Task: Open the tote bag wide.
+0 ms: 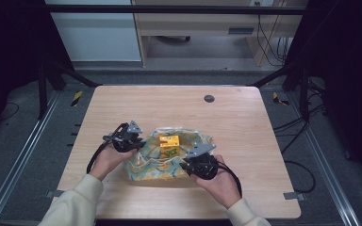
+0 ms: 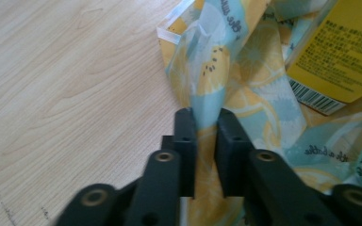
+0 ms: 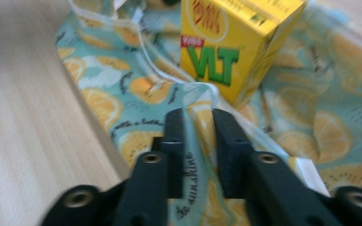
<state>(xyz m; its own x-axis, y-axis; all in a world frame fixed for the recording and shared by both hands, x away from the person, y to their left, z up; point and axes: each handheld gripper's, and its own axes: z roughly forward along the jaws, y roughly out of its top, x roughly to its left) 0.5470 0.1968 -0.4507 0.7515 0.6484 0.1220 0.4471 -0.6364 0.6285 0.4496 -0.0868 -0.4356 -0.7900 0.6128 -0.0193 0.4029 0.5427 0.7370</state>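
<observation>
A cloth bag printed with lemon slices on pale blue lies near the table's front edge. A yellow drink carton stands inside its open mouth. My left gripper is at the bag's left rim, and in the left gripper view its jaws pinch a fold of the bag beside the carton. My right gripper is at the bag's right front rim. In the right gripper view it is shut on the bag's fabric just in front of the carton.
The wooden table has a round grey cable hole near its far edge. Black frame posts stand at both far corners, and cables lie on the floor to the right.
</observation>
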